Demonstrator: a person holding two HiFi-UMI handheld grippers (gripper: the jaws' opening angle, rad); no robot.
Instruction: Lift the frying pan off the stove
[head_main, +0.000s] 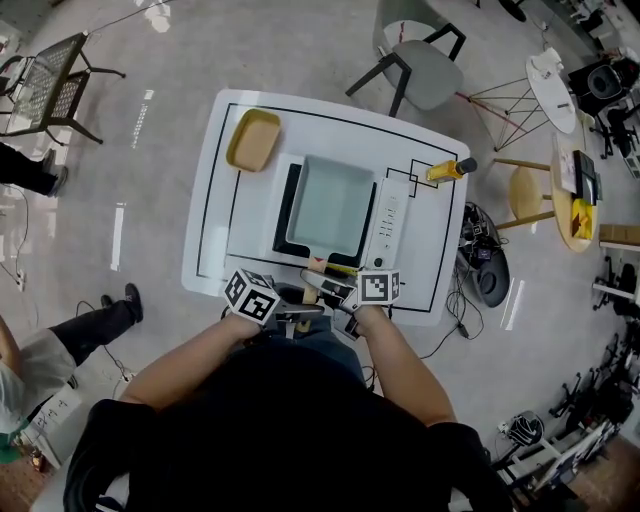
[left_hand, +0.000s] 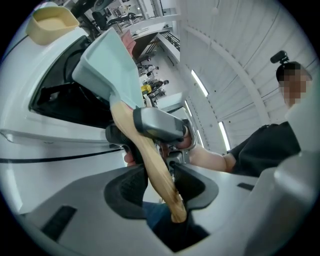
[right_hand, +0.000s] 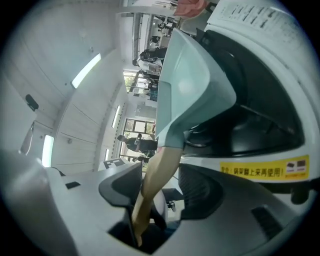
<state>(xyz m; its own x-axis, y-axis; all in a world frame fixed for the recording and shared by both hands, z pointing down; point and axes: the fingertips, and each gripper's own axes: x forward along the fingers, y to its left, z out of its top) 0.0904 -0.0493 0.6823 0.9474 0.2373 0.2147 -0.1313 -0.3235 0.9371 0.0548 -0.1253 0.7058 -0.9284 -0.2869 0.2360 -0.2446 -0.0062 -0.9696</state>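
At table (head_main: 215, 180) front, forearms (head_main: 190, 355) fwd: L claw (left_hand: 159, 171) clamps pan handle (left_hand: 142, 145); R claw (right_hand: 156, 187) apart round it.

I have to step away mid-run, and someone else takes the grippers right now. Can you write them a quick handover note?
Left gripper: looks shut on the wooden handle, near its end.
Right gripper: jaws apart round the wooden handle, nearer the frying pan; one pad touches it.
Frying pan: in the head view it sits on the stove, with the wooden handle pointing towards you.
Done: both grippers are at the wooden handle.
Left: close the right gripper, then lift the frying pan off the stove.
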